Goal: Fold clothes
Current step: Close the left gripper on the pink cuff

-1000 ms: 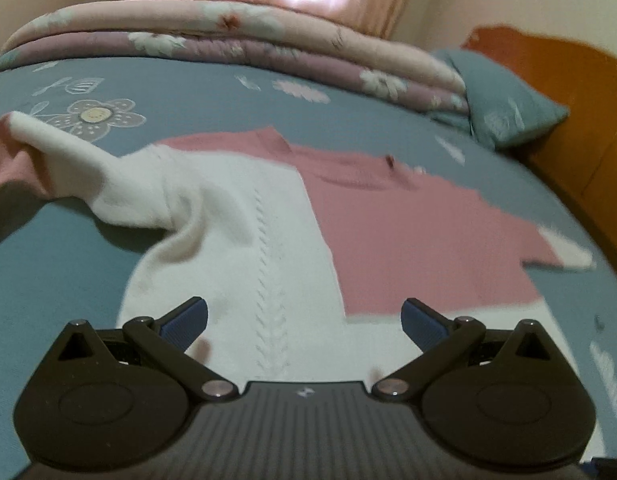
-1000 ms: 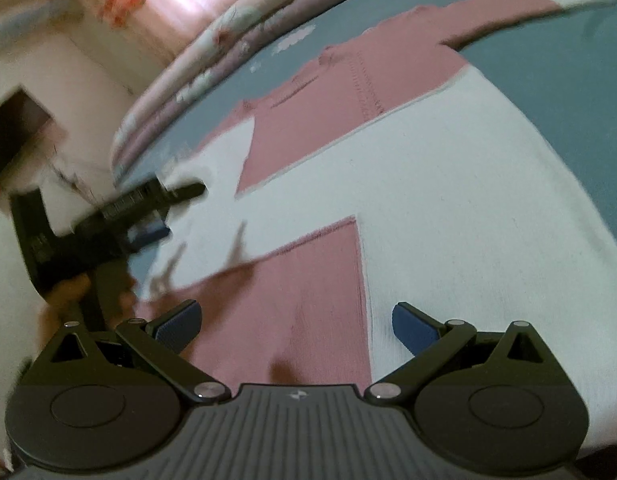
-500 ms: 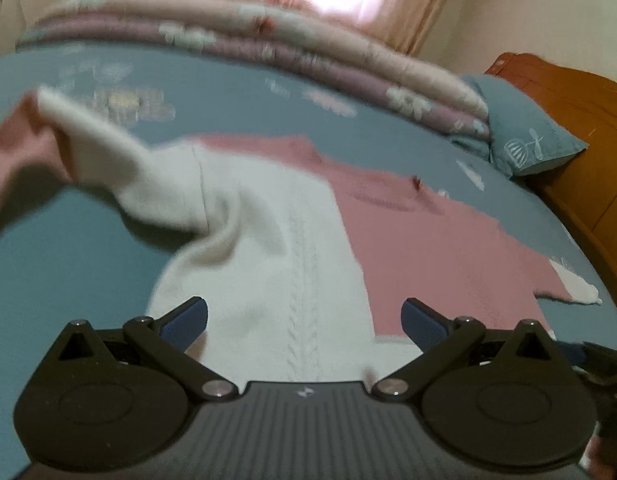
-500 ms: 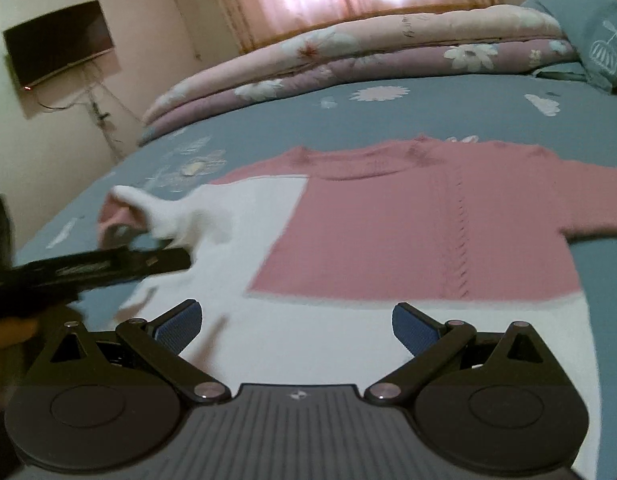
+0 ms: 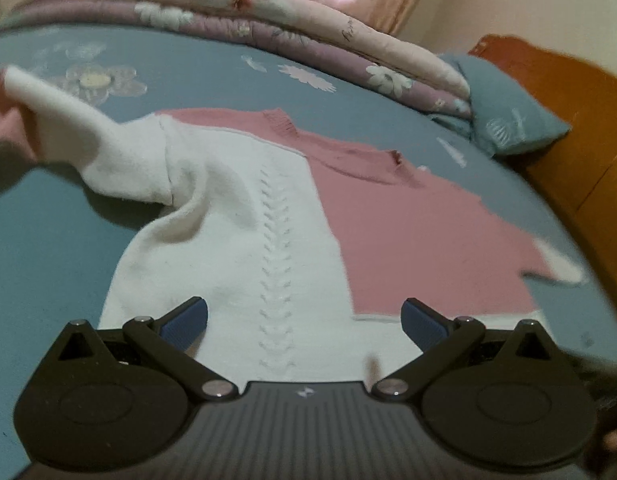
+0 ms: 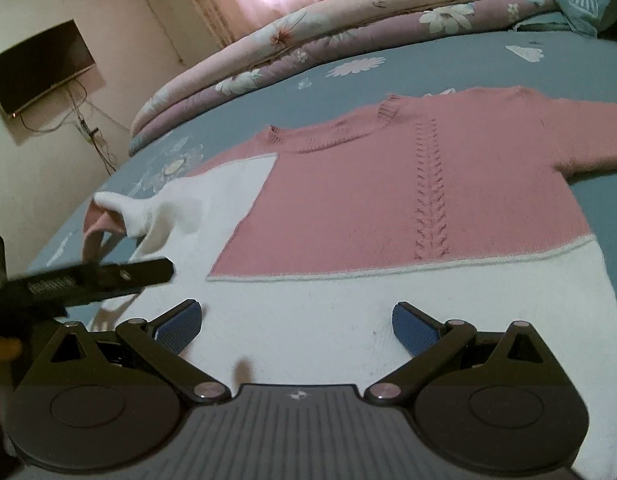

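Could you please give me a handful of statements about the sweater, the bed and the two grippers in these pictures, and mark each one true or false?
1. The sweater lies spread on the blue bedsheet. True.
2. The right gripper is shut on the sweater's hem. False: its jaws stand wide apart with nothing between them.
3. The left gripper is open. True.
4. The sweater is one plain colour. False: it is pink and white in blocks.
5. A rolled floral quilt lies at the far side of the bed. True.
6. The white sleeve is folded neatly across the chest. False: it sticks out to the side, rumpled, with its pink cuff turned up.
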Demonstrator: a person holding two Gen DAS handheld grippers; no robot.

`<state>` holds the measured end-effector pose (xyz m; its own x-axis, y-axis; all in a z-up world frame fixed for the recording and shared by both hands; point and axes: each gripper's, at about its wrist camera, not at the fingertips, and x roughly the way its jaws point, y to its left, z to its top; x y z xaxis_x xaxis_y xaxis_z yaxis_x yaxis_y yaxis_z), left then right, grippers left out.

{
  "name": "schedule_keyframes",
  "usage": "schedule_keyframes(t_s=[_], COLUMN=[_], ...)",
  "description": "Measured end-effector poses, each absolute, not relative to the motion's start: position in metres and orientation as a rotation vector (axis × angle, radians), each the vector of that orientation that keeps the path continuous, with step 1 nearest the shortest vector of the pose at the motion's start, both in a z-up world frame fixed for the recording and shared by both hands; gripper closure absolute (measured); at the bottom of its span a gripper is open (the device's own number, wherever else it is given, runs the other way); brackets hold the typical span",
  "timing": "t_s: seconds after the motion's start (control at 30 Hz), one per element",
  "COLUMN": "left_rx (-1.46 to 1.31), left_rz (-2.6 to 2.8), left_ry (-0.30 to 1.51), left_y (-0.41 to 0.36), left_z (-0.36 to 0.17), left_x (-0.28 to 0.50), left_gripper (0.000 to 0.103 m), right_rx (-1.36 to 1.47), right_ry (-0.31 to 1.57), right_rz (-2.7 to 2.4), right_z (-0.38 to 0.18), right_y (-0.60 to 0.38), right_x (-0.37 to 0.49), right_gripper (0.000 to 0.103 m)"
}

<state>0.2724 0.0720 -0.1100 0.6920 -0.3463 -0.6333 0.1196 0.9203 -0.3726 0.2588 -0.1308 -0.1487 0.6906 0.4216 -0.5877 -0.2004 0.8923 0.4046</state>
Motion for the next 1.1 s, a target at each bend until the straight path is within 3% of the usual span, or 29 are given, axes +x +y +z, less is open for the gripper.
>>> schedule_keyframes(t_s=[0.17, 0.33, 0.53, 0.63, 0.7, 0.87, 1.1], left_rx=[-0.500, -0.470, -0.558, -0.600, -0.659, -0.879, -0.977], left_rz=[-0.160, 0.029, 0.253, 0.361, 0.378, 0.331, 0.318], left_ry=[0.768, 0.695, 0.686, 0.706, 0.717, 0.695, 0.625], left_y=[0.113, 0.166, 0.249, 0.279, 0.293, 0.308, 0.321], left_z=[-0.086, -0.055, -0.068, -0.087, -0.100, -0.131, -0.143], left_x=[0.272, 0.261, 0.241, 0.231, 0.224, 0.213, 0.223], left_gripper=[0.001, 0.001, 0.001, 0.011, 0.036, 0.037, 0.037], right_rx=[0.321, 0.306, 0.303, 0.291, 0.273, 0.250, 0.268], right_ry=[0.739, 0.749, 0.747, 0.746, 0.742, 0.731, 0.721], right_rz=[0.338, 0.327, 0.322, 0.318, 0.316, 0.297, 0.302], right_z=[-0.148, -0.147, -0.147, -0.147, -0.147, -0.148, -0.149], right_y=[-0.131, -0.129, -0.129, -0.128, -0.125, -0.121, -0.125], right_x=[0.257, 0.256, 0.255, 0.255, 0.255, 0.254, 0.254], right_gripper=[0.000, 0.000, 0.000, 0.000, 0.000, 0.000, 0.000])
